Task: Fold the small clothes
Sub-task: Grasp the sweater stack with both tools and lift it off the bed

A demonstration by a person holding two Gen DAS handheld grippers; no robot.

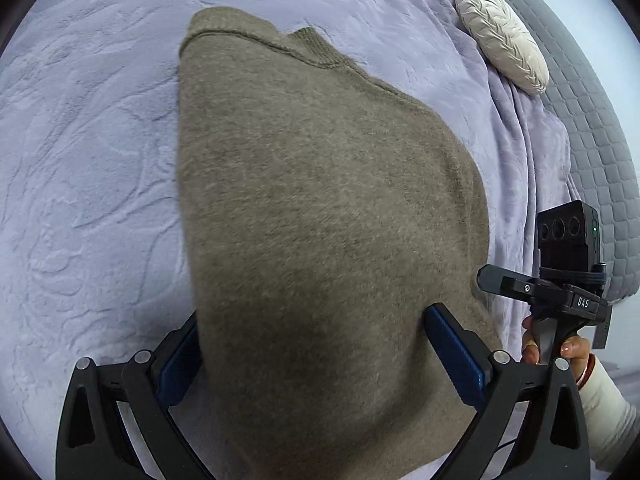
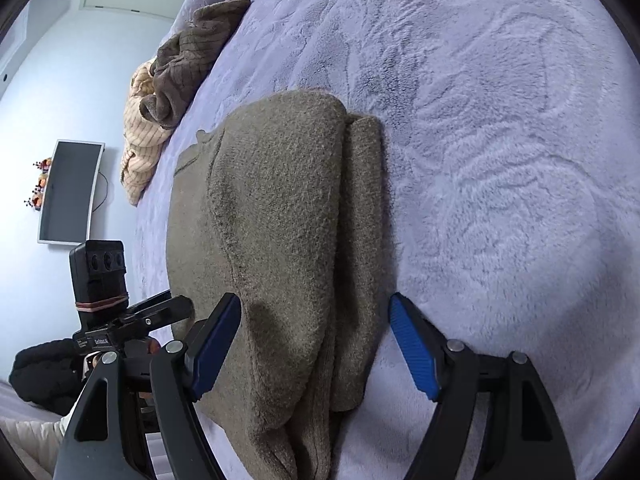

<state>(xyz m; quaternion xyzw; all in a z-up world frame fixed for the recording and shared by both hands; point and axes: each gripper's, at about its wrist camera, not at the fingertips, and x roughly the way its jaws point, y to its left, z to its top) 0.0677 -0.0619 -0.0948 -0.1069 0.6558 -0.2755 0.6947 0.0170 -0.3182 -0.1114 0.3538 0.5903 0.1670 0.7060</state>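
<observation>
1. Blue ribbed pads of the left tongs [image 1: 316, 356] stand wide apart at the bottom of the left wrist view, one on each side of the fuzzy olive-brown knitted sweater [image 1: 320, 208]. The cloth fills the gap; the left pad is partly covered by it. Jaws spread open, no pinch visible.
2. Right tongs [image 2: 316, 344] likewise spread open, pointing downward at the near end of the sweater [image 2: 280, 240]. The pads stand clear of the cloth on both sides, nothing clamped.
3. Sweater lies folded on the lavender embossed plush blanket [image 1: 88, 152] that covers the bed. In the right wrist view a top layer is folded over, with a narrower fold along its right edge. The ribbed collar [image 1: 312, 40] sits at the far end in the left wrist view.
4. A person's hand [image 1: 560, 344] with a white sleeve grips the handle of the right tongs at the lower right of the left wrist view.
5. Cream pleated cushion [image 1: 502, 36] rests near the grey quilted mattress edge [image 1: 584, 120], well apart from the sweater.
6. Heap of brown and cream striped clothes [image 2: 168, 92] sits at the far left edge of the bed, apart from the sweater.
7. White-framed dark screen [image 2: 70, 192] is on the wall beyond.
</observation>
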